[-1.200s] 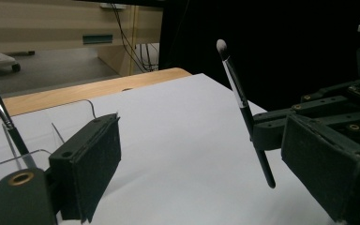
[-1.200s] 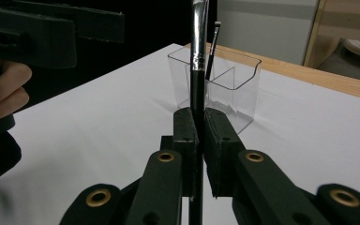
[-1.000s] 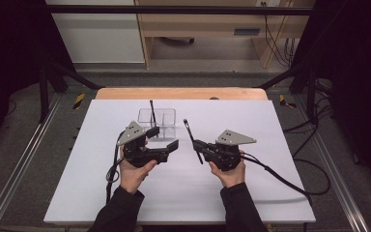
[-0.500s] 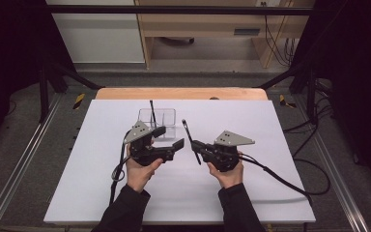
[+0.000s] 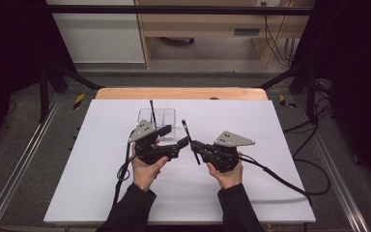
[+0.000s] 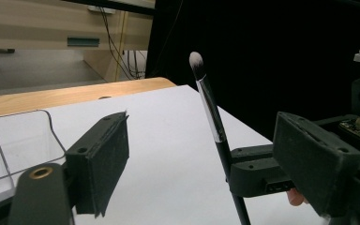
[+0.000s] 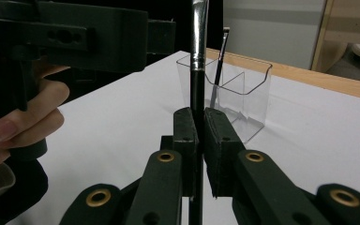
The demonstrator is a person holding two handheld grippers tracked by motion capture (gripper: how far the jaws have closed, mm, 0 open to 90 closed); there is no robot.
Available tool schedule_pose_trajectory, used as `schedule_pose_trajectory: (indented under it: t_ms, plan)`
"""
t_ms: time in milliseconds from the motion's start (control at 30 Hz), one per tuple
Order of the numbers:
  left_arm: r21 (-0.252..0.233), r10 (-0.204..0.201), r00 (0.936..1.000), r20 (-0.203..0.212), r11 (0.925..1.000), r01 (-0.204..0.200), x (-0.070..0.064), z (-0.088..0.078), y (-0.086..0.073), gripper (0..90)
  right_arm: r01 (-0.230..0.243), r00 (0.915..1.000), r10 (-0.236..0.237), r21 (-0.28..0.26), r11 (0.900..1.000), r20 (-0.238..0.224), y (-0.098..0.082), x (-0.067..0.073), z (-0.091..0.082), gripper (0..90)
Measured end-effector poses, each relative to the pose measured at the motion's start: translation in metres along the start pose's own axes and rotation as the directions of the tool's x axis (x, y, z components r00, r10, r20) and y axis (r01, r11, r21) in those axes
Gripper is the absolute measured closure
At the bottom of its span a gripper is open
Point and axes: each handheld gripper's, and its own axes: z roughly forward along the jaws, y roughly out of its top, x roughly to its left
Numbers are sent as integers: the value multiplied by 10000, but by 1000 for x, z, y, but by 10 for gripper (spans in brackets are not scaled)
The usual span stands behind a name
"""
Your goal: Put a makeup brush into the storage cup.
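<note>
My right gripper (image 5: 195, 146) is shut on the black handle of a thin makeup brush (image 5: 188, 137), which stands upright with its pale tip up. In the right gripper view the pads (image 7: 186, 136) press on the handle (image 7: 198, 89). My left gripper (image 5: 174, 137) is open and points right; its jaws have just been closing. In the left gripper view the brush (image 6: 210, 110) stands between its jaws, touching neither pad. A clear two-part holder (image 5: 163, 117) just behind the grippers has a second brush (image 5: 151, 109) leaning in it.
The white tabletop (image 5: 101, 159) stretches wide on both sides and toward the person. A wooden edge (image 5: 178, 93) borders its far side, with dark frame rails beyond. Cables trail from both grippers, the right one (image 5: 280, 176) across the table.
The left gripper has moved right and a little away from the person, so its jaws now flank the brush held by the right gripper. The right gripper has stayed put.
</note>
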Motion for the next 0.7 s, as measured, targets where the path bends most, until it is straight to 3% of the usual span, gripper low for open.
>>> schedule_pose_trajectory:
  t_ms: [333, 700]
  plan:
    - [-162, -213, 9998, 66, 9996, 214, -3, 6, -1, 256, -32, 10000, 31, -97, 9999, -72, -1, 1, 1, 843]
    - [-289, -499, 9985, 209, 9983, 505, -5, 10, -2, 420, -54, 9999, 51, -227, 9997, -154, -3, 4, 1, 843]
